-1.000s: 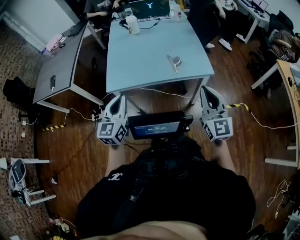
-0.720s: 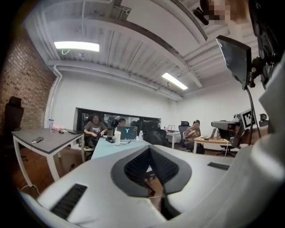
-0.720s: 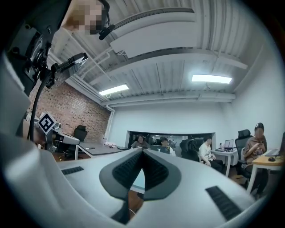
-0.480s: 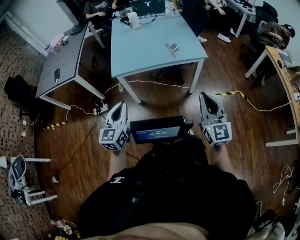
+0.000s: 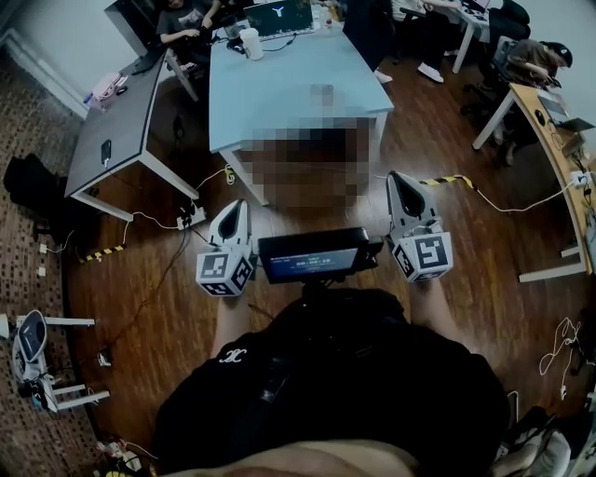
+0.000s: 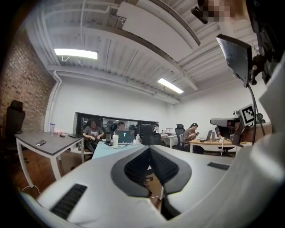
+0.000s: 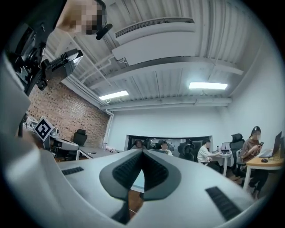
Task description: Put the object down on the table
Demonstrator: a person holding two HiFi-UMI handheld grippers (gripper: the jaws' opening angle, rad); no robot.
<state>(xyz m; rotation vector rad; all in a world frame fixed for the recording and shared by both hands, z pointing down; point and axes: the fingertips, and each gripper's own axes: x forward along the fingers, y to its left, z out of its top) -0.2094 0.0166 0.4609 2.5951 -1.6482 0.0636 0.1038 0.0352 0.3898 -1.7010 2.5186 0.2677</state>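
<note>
Left gripper (image 6: 149, 150), white two-jaw tool with dark ribbed pads: jaws closed tip to tip, nothing between them, touching nothing. It is held level over the dark wooden floor (image 5: 168, 298), on the near side of the light blue rectangular table (image 5: 279, 84) and apart from it.

Right gripper (image 7: 142, 153), same make: jaws closed, pads meeting along one line, empty, also over the floor beside the left one.

Small dark screen on a mount (image 5: 312, 256): between the two grippers, close to the person's chest.

Object: in neither gripper; no view shows it, as part of the table top is masked.

White cup (image 5: 250, 43) and open laptop (image 5: 279, 17): at the table's far end.

Grey table (image 5: 121, 130): to the left of the blue one.
</note>
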